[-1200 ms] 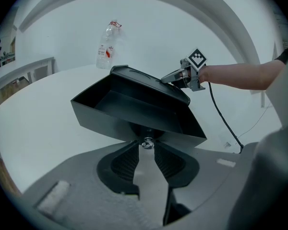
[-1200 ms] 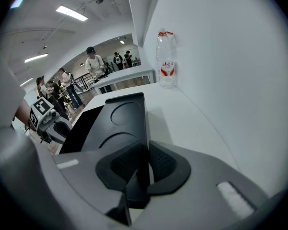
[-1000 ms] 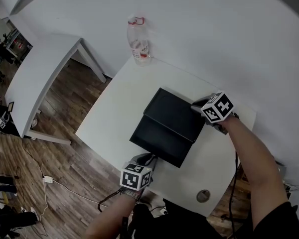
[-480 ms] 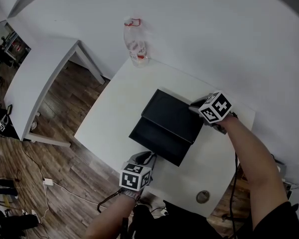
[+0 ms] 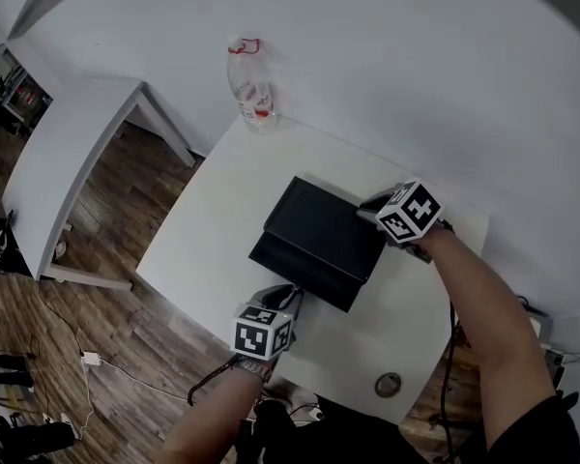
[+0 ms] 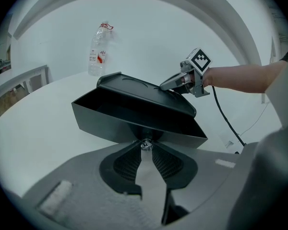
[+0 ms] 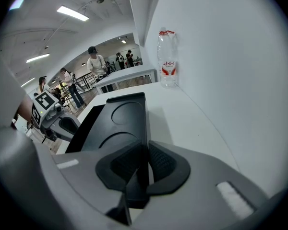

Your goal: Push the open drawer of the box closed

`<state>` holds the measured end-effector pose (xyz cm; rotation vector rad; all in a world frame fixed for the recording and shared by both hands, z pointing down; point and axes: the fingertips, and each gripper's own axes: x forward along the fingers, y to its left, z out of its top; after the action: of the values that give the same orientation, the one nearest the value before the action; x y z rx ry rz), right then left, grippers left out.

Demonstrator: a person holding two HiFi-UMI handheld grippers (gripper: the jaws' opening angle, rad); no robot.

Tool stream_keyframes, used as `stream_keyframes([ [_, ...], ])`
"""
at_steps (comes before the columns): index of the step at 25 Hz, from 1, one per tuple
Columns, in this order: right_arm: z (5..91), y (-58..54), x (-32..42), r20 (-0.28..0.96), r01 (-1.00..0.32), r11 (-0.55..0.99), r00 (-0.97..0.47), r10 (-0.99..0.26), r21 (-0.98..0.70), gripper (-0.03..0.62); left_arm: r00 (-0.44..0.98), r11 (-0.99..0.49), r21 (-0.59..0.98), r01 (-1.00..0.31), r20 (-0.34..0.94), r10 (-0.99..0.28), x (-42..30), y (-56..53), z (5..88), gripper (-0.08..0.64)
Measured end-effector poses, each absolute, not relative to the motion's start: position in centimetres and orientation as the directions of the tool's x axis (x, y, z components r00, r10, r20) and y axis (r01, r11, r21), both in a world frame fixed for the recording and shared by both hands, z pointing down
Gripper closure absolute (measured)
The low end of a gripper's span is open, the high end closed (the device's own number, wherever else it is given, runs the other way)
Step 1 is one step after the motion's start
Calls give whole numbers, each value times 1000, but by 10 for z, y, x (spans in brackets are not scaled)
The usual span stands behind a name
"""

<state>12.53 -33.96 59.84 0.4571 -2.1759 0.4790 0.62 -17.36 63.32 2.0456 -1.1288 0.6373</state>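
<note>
A black box (image 5: 324,225) sits on the white table (image 5: 213,220), its drawer (image 5: 300,278) pulled out toward me. My left gripper (image 5: 285,298) is at the drawer front; in the left gripper view its jaws (image 6: 145,146) are shut on the small metal knob (image 6: 145,144) under the open drawer (image 6: 129,116). My right gripper (image 5: 369,206) is at the box's far right corner. In the right gripper view the box's black rim (image 7: 145,128) runs between its pads, and the gripper (image 7: 145,158) is shut on it. The left gripper (image 7: 62,123) shows there beside the drawer.
A clear plastic bottle (image 5: 246,90) with a red label stands at the table's far corner by the wall. A second white table (image 5: 68,162) is to the left over the wood floor. A round cable port (image 5: 388,385) is near the table's front edge. People (image 7: 93,61) stand far behind.
The drawer front now sticks out less from under the box top than a second ago. My left gripper has moved slightly toward the box. The right gripper stays on the box.
</note>
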Motion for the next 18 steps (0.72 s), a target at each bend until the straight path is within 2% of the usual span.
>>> stream_keyframes([
  [18, 597, -338, 124, 777, -467, 863, -611, -155, -195, 541, 515, -378, 358, -854, 693, -505, 23, -208, 633, 485],
])
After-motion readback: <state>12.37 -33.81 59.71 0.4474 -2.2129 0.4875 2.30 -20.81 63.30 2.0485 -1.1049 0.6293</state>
